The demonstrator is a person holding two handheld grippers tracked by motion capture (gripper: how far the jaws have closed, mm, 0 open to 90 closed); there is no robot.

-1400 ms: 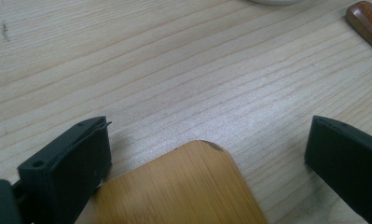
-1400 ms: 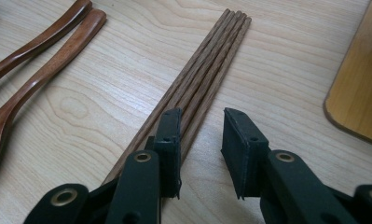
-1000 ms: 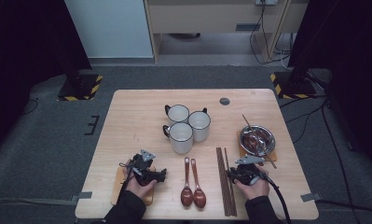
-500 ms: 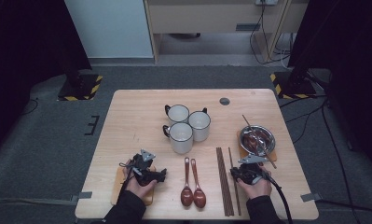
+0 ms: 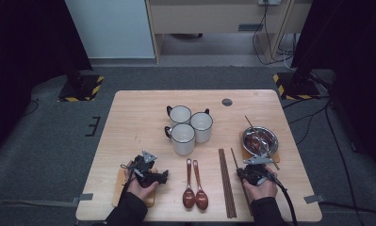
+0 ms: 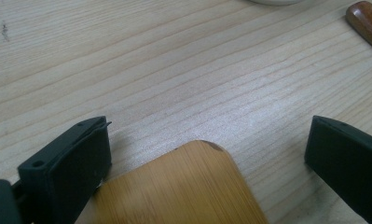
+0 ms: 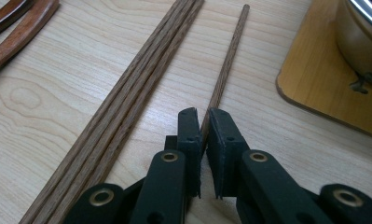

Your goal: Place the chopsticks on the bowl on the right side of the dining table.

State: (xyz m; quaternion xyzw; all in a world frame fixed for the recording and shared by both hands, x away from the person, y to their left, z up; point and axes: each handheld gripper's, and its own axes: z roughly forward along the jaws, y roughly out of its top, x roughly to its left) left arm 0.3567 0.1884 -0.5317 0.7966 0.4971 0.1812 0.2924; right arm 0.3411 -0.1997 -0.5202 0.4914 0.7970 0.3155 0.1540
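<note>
Right hand-held gripper (image 7: 201, 122) had just been closing and pinched a single chopstick (image 7: 227, 65) lying on the desk (image 5: 138, 117) beside the other chopsticks (image 7: 132, 98). Left hand-held gripper (image 6: 207, 154) stood wide open over a bamboo board (image 6: 183, 186), holding nothing. The chopstick's near end was hidden between the jaws.

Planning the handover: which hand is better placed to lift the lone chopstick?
Right: the right gripper has just closed on the lone chopstick. The left gripper stands open over a wooden board.
</note>
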